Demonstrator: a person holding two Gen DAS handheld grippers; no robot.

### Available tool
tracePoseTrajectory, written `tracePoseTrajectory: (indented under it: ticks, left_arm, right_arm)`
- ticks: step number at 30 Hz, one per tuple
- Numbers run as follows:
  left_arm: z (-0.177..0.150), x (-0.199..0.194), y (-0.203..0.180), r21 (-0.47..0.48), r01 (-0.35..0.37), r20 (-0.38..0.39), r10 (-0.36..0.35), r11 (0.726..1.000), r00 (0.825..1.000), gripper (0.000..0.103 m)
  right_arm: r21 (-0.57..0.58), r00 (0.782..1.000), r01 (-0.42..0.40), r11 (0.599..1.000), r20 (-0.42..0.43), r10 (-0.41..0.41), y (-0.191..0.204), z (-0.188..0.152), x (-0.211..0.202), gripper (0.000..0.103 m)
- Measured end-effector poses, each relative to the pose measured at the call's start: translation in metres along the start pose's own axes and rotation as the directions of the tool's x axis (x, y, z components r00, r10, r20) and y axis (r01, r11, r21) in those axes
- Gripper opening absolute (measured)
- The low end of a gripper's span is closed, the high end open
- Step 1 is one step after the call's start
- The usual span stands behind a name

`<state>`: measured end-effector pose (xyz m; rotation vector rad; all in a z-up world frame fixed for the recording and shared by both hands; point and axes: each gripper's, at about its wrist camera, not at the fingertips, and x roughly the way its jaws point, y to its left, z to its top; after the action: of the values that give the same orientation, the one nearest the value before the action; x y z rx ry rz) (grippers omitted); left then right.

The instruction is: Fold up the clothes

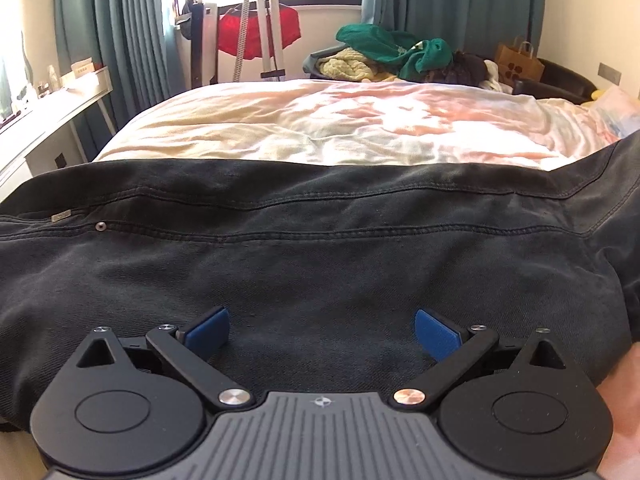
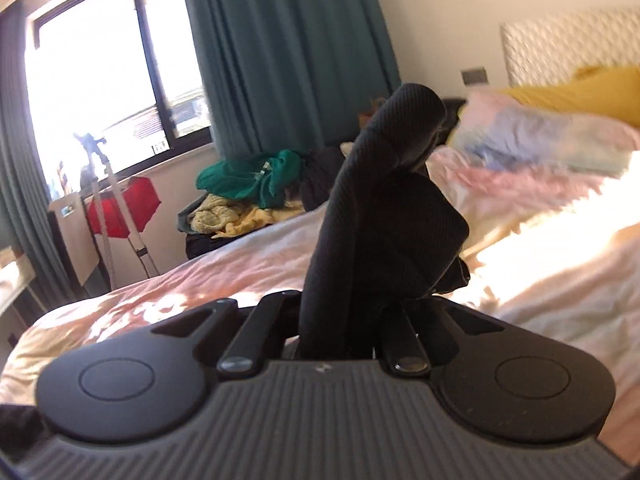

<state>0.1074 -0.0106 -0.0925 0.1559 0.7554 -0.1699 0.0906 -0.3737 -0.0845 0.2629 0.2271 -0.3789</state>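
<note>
Sunlit bedroom, bed (image 1: 320, 120) with pastel tie-dye cover, teal curtains (image 2: 288, 48) beside bright window (image 2: 100, 72), white desk (image 1: 48, 112) at left, cream walls, quilted headboard (image 2: 568, 44).

Seeing one pair of dark jeans (image 1: 320, 240) lying on one bed (image 1: 320, 128). Two pillows (image 2: 540, 136) showing, one paper bag (image 1: 518, 62) standing behind.

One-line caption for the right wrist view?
Right gripper shut on a bunched dark twill garment, lifted above the pink tie-dye bedspread.
</note>
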Motion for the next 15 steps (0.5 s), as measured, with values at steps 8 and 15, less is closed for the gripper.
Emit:
tracePoseTrajectory:
  ticks: [8, 15]
  left_arm:
    - [0.012, -0.056, 0.04, -0.116, -0.041, 0.1, 0.052, 0.992, 0.994, 0.101]
    - [0.012, -0.077, 0.072, -0.221, 0.012, 0.108, 0.012, 0.975, 0.994, 0.101]
  right_arm:
    - [-0.398, 0.963, -0.257, 0.88, -0.035, 0.266, 0.15, -0.061, -0.04, 0.011]
    - [-0.634, 0.932, -0.356, 0.686, -0.295, 0.211, 0.215, -0.2, -0.047, 0.012]
